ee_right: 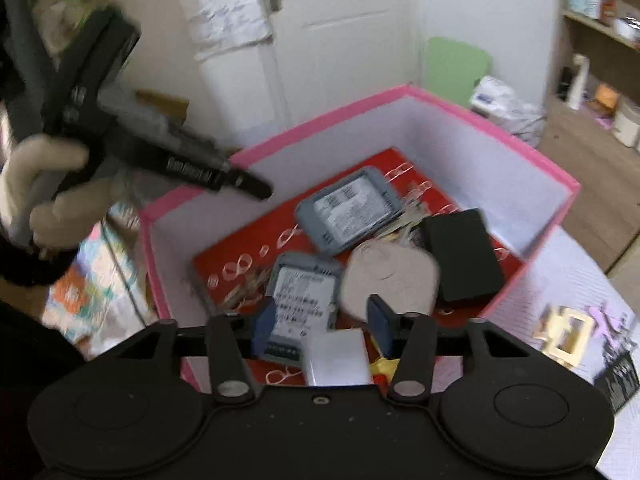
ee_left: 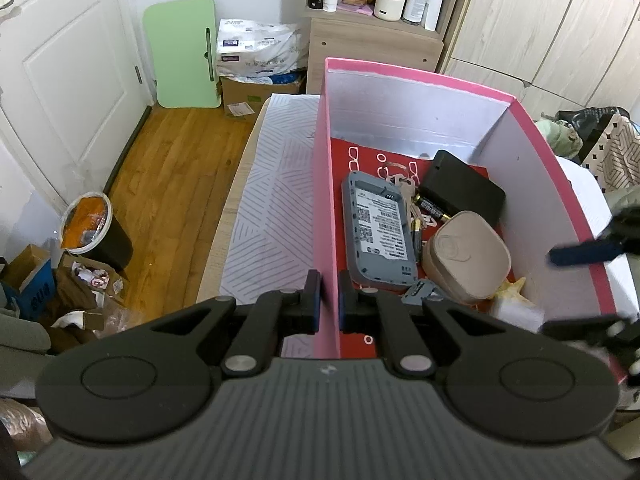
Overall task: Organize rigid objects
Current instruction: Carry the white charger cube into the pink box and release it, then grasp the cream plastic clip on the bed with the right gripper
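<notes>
We see the pink cardboard box (ee_left: 416, 76) on the striped bedcover, holding a grey slab device (ee_left: 378, 232), a rounded beige case (ee_left: 468, 256) and a matte black block (ee_left: 460, 190). Our left gripper (ee_left: 329, 300) pinches its side wall; our right gripper (ee_right: 318, 320) hangs parted, empty.

Little can be read. The grey device (ee_left: 378, 236) on the red floor of the pink box (ee_left: 440, 80) bears a white label with QR codes and fine print too small to read, and the battery (ee_left: 430, 205) beside it has gold lettering that is also illegible. The smaller grey device (ee_right: 304, 292) near the box's front wall carries a similar blurred label.
</notes>
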Demonstrator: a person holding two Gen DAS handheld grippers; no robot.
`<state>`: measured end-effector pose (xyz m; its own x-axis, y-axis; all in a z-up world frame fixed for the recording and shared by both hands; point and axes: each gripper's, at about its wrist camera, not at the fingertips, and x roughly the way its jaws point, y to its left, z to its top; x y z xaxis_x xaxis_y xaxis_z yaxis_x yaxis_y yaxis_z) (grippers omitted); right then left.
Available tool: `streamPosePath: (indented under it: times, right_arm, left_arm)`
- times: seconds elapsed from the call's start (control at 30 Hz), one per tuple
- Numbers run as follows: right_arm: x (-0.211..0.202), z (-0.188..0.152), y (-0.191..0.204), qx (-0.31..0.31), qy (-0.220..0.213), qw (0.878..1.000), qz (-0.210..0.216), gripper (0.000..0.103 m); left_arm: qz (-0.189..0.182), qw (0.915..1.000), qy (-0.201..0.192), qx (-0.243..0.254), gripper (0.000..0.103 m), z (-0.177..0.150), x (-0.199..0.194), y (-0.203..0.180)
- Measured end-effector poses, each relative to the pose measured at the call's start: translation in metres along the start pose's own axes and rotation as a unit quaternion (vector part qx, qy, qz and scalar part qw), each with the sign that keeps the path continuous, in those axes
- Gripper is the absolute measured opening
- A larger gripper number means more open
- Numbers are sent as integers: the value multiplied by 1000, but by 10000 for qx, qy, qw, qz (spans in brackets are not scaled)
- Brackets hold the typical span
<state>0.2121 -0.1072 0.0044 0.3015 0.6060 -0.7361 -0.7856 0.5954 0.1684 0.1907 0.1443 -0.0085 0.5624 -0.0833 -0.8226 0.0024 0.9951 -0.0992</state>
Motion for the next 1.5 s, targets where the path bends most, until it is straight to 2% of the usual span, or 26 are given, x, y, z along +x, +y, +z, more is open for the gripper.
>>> streamPosePath:
  times: [0.17,0.3,0.43,0.57,0.83,1.07,1.13,1.23,1.33,1.37,1.43,1.5]
  right_arm:
    - [-48,-14,-26,753,-890,9930,-168,64]
    - [-66,-38,-55,1192,-1276,9818,-753,67]
    - [-64,-61,-83,1476,-1147,9717,-1447,67]
    - [-55,-82,-104,1642,-846,9657,-1825,67]
    - [-25,-93,-118,1528,-840,9629,-2058,67]
    - [16,-80,-124,989,-862,9702,-2039,67]
    - [28,-76,-126,839,-876,9692,-2146,71]
    - [47,-72,-133,697,-837,9609,-2546,77]
    - [57,-71,-136,622,-817,9629,-2496,77]
    - [56,-71,-137,648,-833,9633,-2467,76]
    - [53,-71,-136,719,-836,9664,-2323,59]
    - [46,-72,-136,894,-861,9656,-2284,56]
  left_arm:
    - [-14,10000,0,-69,7,0,0,1]
    - [-43,9999,-39,-131,7,-1,-1,3]
    - [-50,9999,-53,-131,7,-3,-2,4]
    - [-58,9997,-51,-214,7,-2,-2,6]
    - [-47,9998,-27,-194,7,-1,-1,7]
    - [-45,9998,-25,-192,7,-1,-1,6]
    - [-38,9998,-28,-190,7,-1,-1,6]
    - [-38,9998,-24,-200,7,-1,-1,7]
    - [-49,9998,-21,-208,7,-1,-1,6]
    - [-59,9998,-20,-212,7,-1,0,6]
    - [-64,9998,-8,-212,8,-1,0,6]
    - [-51,9998,-7,-190,7,-1,0,6]
